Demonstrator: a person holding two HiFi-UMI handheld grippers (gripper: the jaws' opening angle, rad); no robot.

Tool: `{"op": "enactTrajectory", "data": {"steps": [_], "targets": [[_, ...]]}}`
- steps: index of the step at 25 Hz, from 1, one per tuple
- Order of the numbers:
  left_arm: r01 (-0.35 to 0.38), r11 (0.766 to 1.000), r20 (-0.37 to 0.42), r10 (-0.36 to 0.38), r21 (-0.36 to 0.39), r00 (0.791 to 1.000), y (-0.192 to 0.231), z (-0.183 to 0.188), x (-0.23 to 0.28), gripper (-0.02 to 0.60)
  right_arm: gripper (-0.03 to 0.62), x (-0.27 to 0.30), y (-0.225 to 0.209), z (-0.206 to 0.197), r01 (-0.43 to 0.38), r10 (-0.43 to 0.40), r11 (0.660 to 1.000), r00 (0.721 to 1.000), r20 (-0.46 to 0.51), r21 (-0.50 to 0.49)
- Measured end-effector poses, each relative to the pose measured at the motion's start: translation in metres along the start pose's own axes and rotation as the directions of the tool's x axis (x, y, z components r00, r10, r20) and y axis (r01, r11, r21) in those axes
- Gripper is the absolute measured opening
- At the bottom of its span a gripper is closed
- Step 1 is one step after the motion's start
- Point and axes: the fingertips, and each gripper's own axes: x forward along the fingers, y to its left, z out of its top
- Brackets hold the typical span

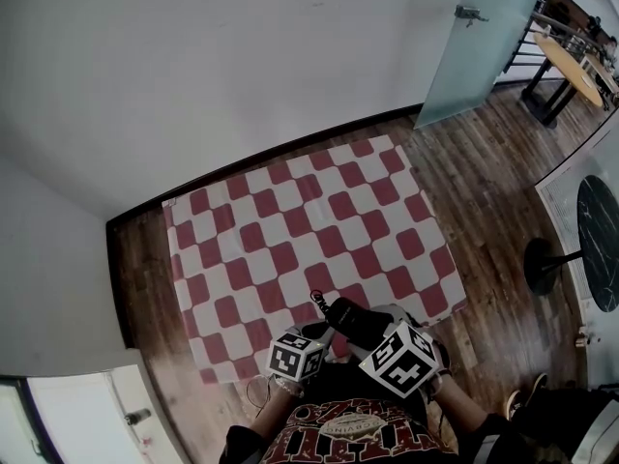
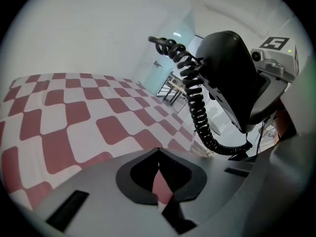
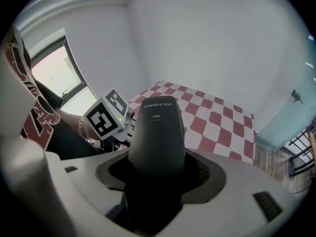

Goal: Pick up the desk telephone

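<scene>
Handset (image 3: 157,132) of the desk phone is up off the table, held in front of the person's chest at the near edge. It's a smooth matte black plastic, rounded-rectangle back tapering to a curved end, with small light print near the top. Right gripper (image 3: 158,177) is clamped on it: the handset stands upright in the dark scalloped opening between the two grey jaws and fills the gap. The black coiled cord (image 2: 197,107) hangs off the handset in tight spirals, with a loose curl sticking up at the top end; can't see where the lower end goes. Can't make out the phone base in any view. Left gripper (image 2: 158,181) sits just beside the right one. Its jaws are drawn together, tips meeting, nothing between them, only a sliver of cloth showing through the slot. Its black-and-white marker cube (image 3: 106,116) has a small green light on. Beyond is the tablecloth (image 1: 290,230), a flat red-and-white checker of wavy-edged squares. Around that are the dark wood plank floor (image 1: 484,182), a plain white wall (image 1: 242,66) and a frosted glass door (image 1: 474,37).
</scene>
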Motion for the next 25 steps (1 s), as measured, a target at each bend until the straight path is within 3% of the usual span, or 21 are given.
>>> {"op": "enactTrajectory", "data": {"steps": [16,25], "targets": [[0.001,0.998,-0.047,0.002,0.061,0.999,-0.007,-0.009,0.001,0.009,0.287,-0.025,0.010,0.020,-0.012,0.013,0.999,1.000,0.025,-0.039],[0.009,0.999,-0.051,-0.006,0.051,0.999,-0.007,-0.013,-0.001,0.009,0.287,-0.033,0.017,0.030,-0.019,0.022,0.998,0.999,0.043,-0.061]]}}
